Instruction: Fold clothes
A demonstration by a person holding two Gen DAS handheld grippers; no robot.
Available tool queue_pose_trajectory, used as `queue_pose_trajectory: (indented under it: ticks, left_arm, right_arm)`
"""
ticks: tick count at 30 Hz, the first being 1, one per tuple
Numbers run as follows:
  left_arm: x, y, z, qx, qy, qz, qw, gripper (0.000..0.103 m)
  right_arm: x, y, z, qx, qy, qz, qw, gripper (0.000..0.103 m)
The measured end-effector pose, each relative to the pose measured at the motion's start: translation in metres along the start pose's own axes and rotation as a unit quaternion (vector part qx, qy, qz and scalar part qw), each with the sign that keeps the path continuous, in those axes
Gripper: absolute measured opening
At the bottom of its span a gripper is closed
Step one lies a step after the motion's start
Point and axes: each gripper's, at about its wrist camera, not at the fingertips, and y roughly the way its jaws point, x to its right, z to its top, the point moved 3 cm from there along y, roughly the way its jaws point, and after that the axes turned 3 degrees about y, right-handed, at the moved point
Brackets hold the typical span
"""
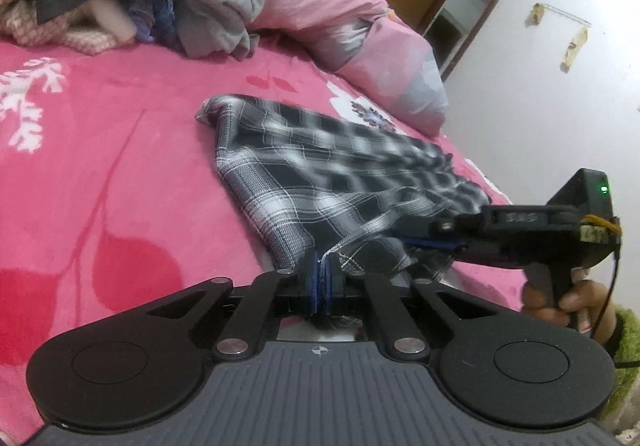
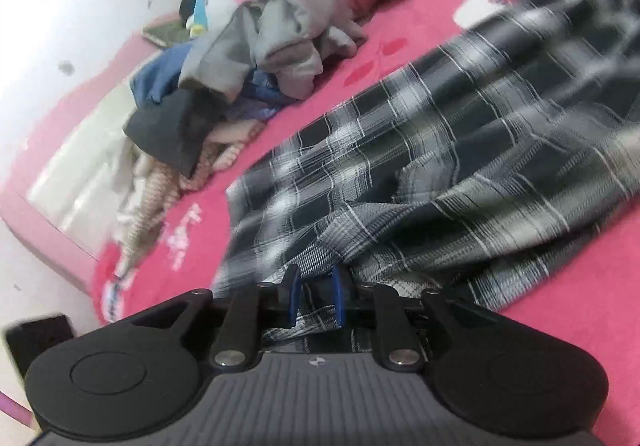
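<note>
We are early on: the plaid shirt (image 1: 320,174) lies rumpled on the pink bed (image 1: 120,166), unfolded. Our left gripper (image 1: 320,278) pinches its hem; our right gripper (image 2: 314,298) stands slightly open over the cloth. A clothes pile (image 2: 256,58) waits.

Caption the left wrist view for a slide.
Left gripper shut on plaid garment's hem over pink bed.

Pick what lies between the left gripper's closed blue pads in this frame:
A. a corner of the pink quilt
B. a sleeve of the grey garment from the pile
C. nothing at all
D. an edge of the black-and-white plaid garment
D: in the left wrist view the left gripper pinches the pale hem of the plaid garment; the grey garment sits far back on the bed.
</note>
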Motion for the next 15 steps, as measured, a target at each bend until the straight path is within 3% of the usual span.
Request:
queue_pose_trajectory:
  ticks: [5,8,11,12,13,15]
  left_arm:
    - [0.000,-0.002,-0.002,-0.002,0.006,0.005,1.0000,0.002]
    - [0.002,-0.004,-0.006,0.000,0.016,0.011,0.9998,0.003]
    - [0.004,-0.005,-0.008,0.001,0.020,0.017,0.9997,0.003]
    - [0.004,-0.005,-0.009,0.002,0.022,0.018,0.9996,0.003]
    - [0.005,-0.005,-0.009,0.001,0.026,0.021,0.9994,0.003]
    - [0.006,-0.006,-0.010,0.001,0.030,0.023,0.9993,0.003]
  right_arm:
    - [-0.007,-0.035,0.015,0.011,-0.023,0.050,0.998,0.022]
    - [-0.002,-0.036,0.026,0.029,-0.023,0.043,0.998,0.022]
    - [0.014,-0.007,0.026,0.014,-0.019,0.021,1.000,0.021]
    - [0.021,0.002,0.026,0.017,-0.012,0.008,1.000,0.015]
    - [0.029,0.008,0.026,0.023,0.002,0.004,1.000,0.000]
    - [0.044,0.021,0.025,0.035,0.031,-0.005,0.999,0.000]
